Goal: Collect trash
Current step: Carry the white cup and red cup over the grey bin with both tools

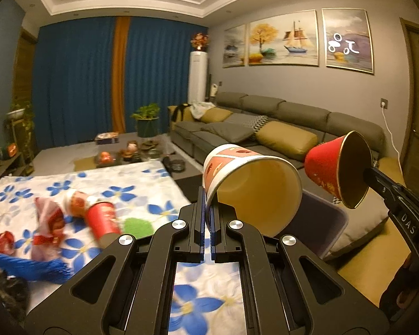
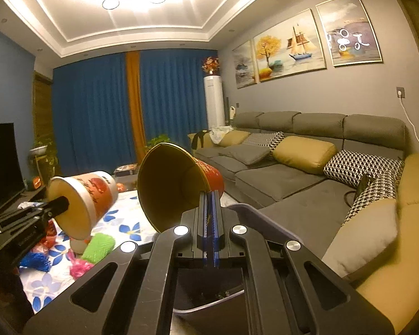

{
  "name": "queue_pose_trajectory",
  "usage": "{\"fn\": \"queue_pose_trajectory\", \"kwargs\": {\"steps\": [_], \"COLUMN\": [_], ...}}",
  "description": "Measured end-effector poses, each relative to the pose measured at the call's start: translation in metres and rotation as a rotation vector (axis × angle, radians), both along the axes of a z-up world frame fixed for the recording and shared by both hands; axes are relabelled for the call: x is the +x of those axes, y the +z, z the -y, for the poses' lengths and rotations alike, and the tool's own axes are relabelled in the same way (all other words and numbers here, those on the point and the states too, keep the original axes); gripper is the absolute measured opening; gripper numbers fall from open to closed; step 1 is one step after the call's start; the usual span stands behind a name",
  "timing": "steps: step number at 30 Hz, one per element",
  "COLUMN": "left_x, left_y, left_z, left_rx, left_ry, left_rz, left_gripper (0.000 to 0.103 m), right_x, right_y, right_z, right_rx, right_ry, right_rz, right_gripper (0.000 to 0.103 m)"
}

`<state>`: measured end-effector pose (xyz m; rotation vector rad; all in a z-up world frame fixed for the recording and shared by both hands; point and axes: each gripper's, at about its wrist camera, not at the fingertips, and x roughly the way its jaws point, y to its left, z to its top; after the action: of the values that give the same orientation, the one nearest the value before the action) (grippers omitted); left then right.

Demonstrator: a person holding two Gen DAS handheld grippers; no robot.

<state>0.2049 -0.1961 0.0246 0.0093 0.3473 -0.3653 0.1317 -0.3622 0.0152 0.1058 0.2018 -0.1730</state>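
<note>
Left hand-held gripper [image 1: 206, 209]: jaws clamped thin on the rim wall of the white-and-orange paper bowl [image 1: 248, 184]. Pinch is on the rim at the bowl's 7 o'clock, so the bowl hangs sideways, mouth toward the camera. Rim pinch makes sense: the body is too wide to straddle, the thin wall fits between the pads.

Right hand-held gripper [image 2: 208, 212]: same tactic, closed on the rim of the red cup [image 2: 181, 184], pinch at the mouth's 5 o'clock. Cup tilted, mouth facing back and left. In the left view it sits at 3 o'clock of the bowl, well apart.

Both containers are airborne, clear of the worktop [image 1: 153, 189], above or just short of the purple bin [image 2: 254, 217] below the right gripper. I read that as carry-to-bin, both hands loaded to save a trip.

Materials: both are tapered paper cones with rolled rims. Bowl has a glossy printed outside and a plain tan lining. Red cup has a gold foil-like lining and gold rim edge. Light, crushable, likely to swing on a one-point pinch.

Still on the floral cloth: red cylindrical cup on its side [image 1: 103, 220], crinkled red-and-pink wrappers [image 1: 47, 223], a blue ridged foam piece [image 1: 33, 268], a green knobbly foam sleeve [image 2: 99, 247]. Soft, irregular, low-profile, so harder picks.

Bin wall is smooth plastic; contents unclear.
</note>
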Motion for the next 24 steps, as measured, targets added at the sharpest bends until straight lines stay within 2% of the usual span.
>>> {"fn": "queue_pose_trajectory", "kwargs": {"steps": [9, 24], "left_x": [0.021, 0.04], "left_y": [-0.012, -0.02], "left_z": [0.035, 0.062], "left_rx": [-0.014, -0.022], "left_ry": [-0.058, -0.095], "left_rz": [-0.028, -0.06], "left_gripper": [0.002, 0.002], "right_x": [0.01, 0.02], "right_y": [-0.004, -0.009], "right_z": [0.014, 0.022], "right_rx": [0.017, 0.037], "right_ry": [-0.021, -0.032], "right_rz": [-0.006, -0.027], "right_gripper": [0.004, 0.004]}}
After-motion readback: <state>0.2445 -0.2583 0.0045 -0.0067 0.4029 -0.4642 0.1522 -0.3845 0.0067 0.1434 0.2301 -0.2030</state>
